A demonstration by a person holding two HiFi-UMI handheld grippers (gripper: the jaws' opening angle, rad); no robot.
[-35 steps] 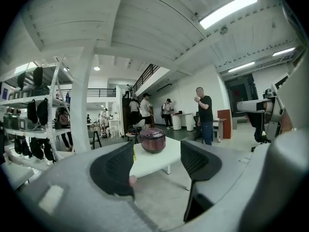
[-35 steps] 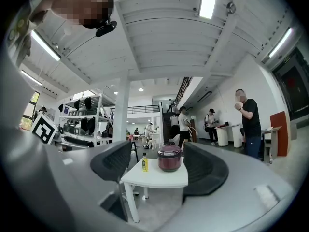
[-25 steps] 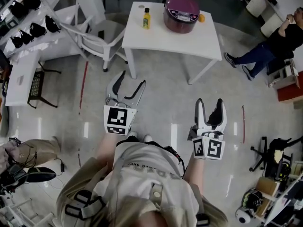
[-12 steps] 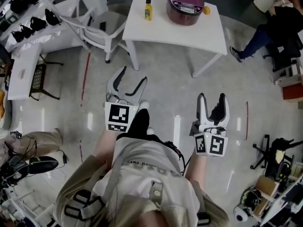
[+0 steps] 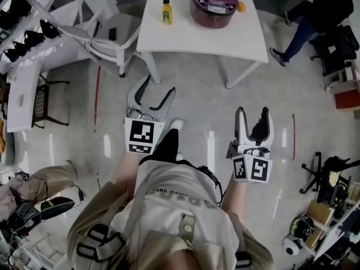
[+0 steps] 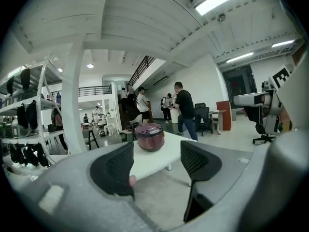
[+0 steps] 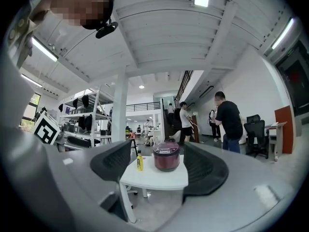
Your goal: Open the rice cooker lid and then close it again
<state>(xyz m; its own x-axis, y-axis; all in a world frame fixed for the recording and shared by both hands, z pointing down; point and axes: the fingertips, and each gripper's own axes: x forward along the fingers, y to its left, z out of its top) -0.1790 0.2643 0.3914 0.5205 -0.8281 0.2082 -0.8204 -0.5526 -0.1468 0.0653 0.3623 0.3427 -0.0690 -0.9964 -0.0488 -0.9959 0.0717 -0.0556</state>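
Note:
A maroon rice cooker (image 5: 214, 4) with its lid down stands on a white table (image 5: 202, 38) at the top of the head view. It also shows as the rice cooker (image 6: 149, 137) in the left gripper view and the rice cooker (image 7: 166, 157) in the right gripper view, far ahead between the jaws. My left gripper (image 5: 154, 94) and right gripper (image 5: 253, 116) are held over the floor, well short of the table. Both are open with nothing between their fingers.
A yellow bottle (image 5: 166, 11) and a small orange object (image 5: 241, 6) sit on the table beside the cooker. A white chair (image 5: 107, 41) stands left of the table, shelving (image 5: 28, 32) further left. A seated person (image 5: 315, 16) is at the far right, and others stand beyond.
The table and rice cooker have shifted up and slightly left in the head view as the person steps forward. Both grippers stay open and empty, held about the same way.

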